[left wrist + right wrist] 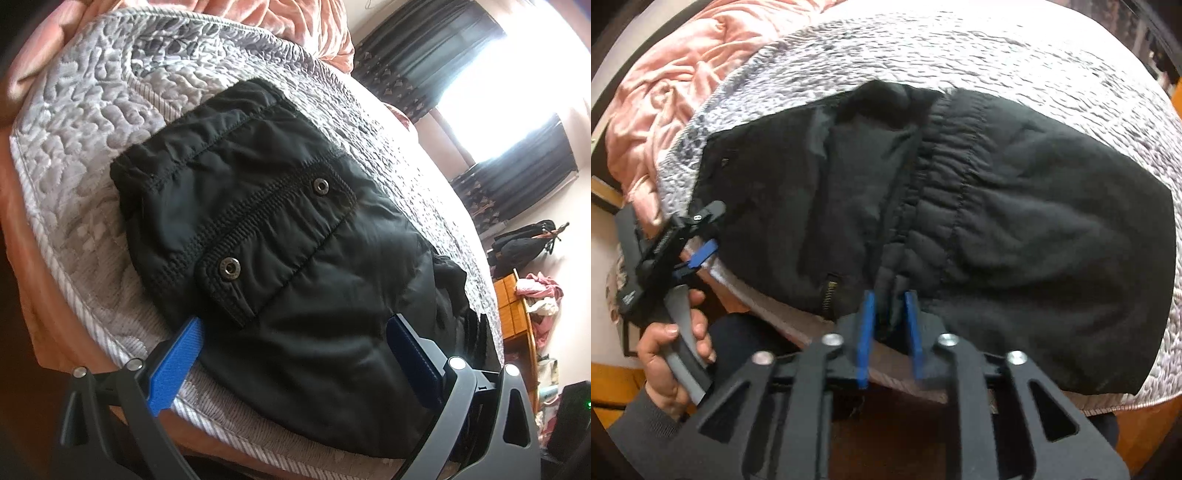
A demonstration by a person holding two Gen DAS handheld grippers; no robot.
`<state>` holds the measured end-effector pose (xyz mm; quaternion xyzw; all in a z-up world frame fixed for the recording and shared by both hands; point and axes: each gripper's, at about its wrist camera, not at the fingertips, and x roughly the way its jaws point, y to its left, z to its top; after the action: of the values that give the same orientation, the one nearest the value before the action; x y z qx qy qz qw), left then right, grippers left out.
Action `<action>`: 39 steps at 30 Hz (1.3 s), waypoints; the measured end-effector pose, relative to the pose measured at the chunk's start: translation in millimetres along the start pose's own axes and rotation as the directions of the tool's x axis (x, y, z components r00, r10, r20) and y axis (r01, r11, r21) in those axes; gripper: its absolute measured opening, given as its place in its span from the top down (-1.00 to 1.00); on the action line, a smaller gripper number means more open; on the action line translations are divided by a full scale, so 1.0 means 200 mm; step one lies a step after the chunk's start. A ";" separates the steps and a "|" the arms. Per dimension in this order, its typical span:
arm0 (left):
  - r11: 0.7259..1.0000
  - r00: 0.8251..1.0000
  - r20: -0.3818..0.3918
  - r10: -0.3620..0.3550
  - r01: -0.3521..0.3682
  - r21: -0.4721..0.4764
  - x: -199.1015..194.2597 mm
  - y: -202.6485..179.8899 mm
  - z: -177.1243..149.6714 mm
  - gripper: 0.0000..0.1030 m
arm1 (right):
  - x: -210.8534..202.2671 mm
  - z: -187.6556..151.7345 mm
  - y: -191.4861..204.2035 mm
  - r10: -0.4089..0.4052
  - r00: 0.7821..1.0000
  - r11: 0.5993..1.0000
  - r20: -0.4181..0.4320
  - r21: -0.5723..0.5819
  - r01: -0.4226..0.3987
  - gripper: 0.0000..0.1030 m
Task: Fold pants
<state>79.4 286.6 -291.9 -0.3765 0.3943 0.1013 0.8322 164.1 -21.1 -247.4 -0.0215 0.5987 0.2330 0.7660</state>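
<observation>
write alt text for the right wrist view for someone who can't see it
Black padded fabric pants lie partly folded on a grey quilted bedspread. The right tongs, with blue pads, pinch a fold at the near edge, while a hand holds the left tongs at the pants' left edge.

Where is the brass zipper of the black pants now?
In the right wrist view, the zipper sits at the near edge of the pants, just left of the right gripper.

I see a grey quilted bedspread (pixel 92 122) over the bed, a pink blanket (pixel 672 92) bunched behind it, dark curtains (pixel 417 51) flanking a bright window (pixel 491 96).
</observation>
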 end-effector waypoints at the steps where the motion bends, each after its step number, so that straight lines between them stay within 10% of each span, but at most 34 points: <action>1: 1.000 1.000 -0.002 -0.011 0.011 -0.010 -0.03 0.00 0.00 -0.93 | -0.03 0.01 0.00 0.019 1.000 1.000 0.007 -0.004 -0.018 0.48; 7: 0.978 0.994 0.074 -0.078 0.090 -0.186 -0.30 0.20 0.04 -0.93 | -0.21 0.19 -0.12 0.068 0.996 0.998 0.052 -0.006 -0.067 0.22; 10: 0.922 0.989 0.059 -0.133 0.145 -0.360 -0.32 0.39 0.06 -0.93 | -0.18 0.35 -0.11 0.112 0.994 0.993 0.002 -0.040 -0.112 -0.16; 14: 0.838 0.980 0.054 -0.190 0.190 -0.512 -0.27 0.54 0.10 -0.93 | -0.10 0.62 0.08 0.169 0.980 0.966 -0.101 -0.179 -0.185 -0.41; 19: 0.813 0.969 0.048 -0.243 0.231 -0.534 -0.19 0.55 0.19 -0.93 | 0.07 0.96 0.45 0.248 0.934 0.891 -0.256 -0.318 -0.324 -0.56; 28: 0.740 0.956 0.028 -0.291 0.243 -0.628 0.01 0.60 0.27 -0.92 | 0.54 1.32 1.15 0.101 0.869 0.709 -0.484 -0.578 -0.404 -0.68; 39: 0.707 0.928 0.028 -0.372 0.302 -0.640 0.18 0.62 0.37 -0.83 | 0.97 1.30 1.48 -0.034 0.800 0.565 -0.599 -0.672 -0.479 -0.69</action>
<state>88.3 420.8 -355.4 -0.7046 0.3038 0.0546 0.6390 320.7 387.5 -281.2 -0.3475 0.6194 0.5584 0.4286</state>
